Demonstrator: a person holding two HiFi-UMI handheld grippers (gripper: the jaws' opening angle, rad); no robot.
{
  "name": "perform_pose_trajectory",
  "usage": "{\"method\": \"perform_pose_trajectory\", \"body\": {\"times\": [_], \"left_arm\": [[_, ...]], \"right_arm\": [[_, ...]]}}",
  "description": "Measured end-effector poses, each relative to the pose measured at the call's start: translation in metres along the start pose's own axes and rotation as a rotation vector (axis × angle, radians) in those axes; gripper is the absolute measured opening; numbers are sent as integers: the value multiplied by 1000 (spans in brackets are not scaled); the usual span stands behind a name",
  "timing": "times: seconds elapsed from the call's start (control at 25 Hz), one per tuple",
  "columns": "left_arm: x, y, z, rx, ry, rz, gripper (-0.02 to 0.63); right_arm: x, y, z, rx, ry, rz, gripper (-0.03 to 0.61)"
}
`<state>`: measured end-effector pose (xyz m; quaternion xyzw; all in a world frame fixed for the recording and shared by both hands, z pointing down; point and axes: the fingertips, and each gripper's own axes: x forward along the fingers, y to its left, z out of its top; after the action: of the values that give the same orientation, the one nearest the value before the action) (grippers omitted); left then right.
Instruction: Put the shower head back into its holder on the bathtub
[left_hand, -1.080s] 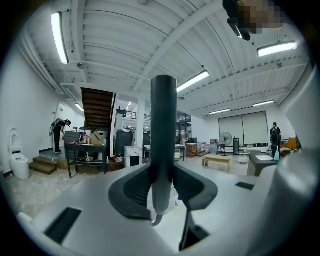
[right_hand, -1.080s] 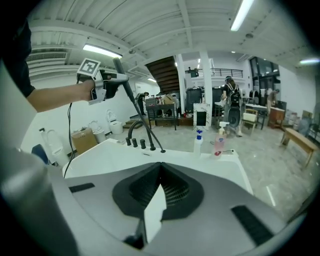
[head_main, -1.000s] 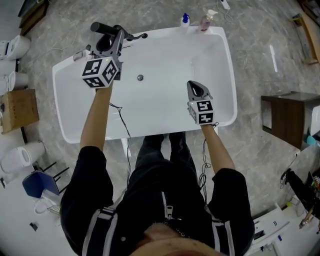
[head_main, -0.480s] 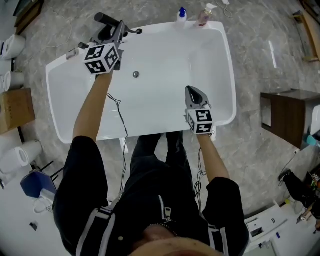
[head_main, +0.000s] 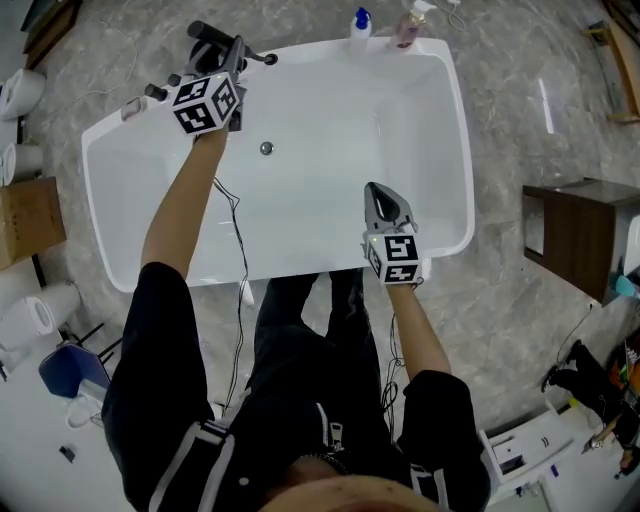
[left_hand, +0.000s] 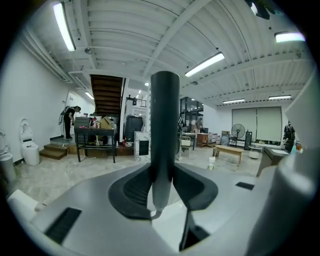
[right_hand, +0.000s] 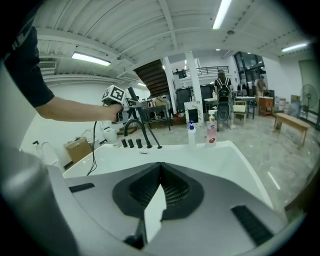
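The black shower head (left_hand: 164, 125) stands upright between the jaws of my left gripper (left_hand: 162, 189), which is shut on its handle. In the head view the left gripper (head_main: 235, 60) holds the shower head (head_main: 207, 36) at the far left rim of the white bathtub (head_main: 440, 130), right by the black faucet (head_main: 262, 58) and knobs (head_main: 155, 92). The holder itself is hidden there. My right gripper (head_main: 379, 192) hangs over the tub's near side, shut and empty. From the right gripper (right_hand: 160, 172) view, the faucet (right_hand: 131, 125) and knobs (right_hand: 131, 143) show below the left hand.
A drain (head_main: 266, 148) sits in the tub floor. Two bottles (head_main: 361, 22) (head_main: 408, 28) stand on the far rim. A brown cabinet (head_main: 570, 235) is to the right, a cardboard box (head_main: 30, 215) and toilets (head_main: 30, 310) to the left. A cable (head_main: 238, 230) trails from the left arm.
My left gripper has sunk with the shower head and moved toward the faucet at the tub's far rim. The right gripper has drifted slightly toward the near edge, still shut.
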<state>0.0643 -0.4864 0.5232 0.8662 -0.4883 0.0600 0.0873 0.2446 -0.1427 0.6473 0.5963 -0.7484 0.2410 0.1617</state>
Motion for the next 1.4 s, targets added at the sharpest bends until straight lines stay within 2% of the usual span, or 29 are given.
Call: {"method": "perform_pose_trajectory", "body": {"times": [0.24,0.76,1.4], "left_arm": [[27,9,-35,4,40,24,147],[82,27,-105,38,109,86,147],[135,47,-182,52,186,53,147]], "right_arm": [[11,12,-3,-64,9,22,8],[27,2,-23,1,15,18,9],[21,-10,-80,59,95,-26,9]]}}
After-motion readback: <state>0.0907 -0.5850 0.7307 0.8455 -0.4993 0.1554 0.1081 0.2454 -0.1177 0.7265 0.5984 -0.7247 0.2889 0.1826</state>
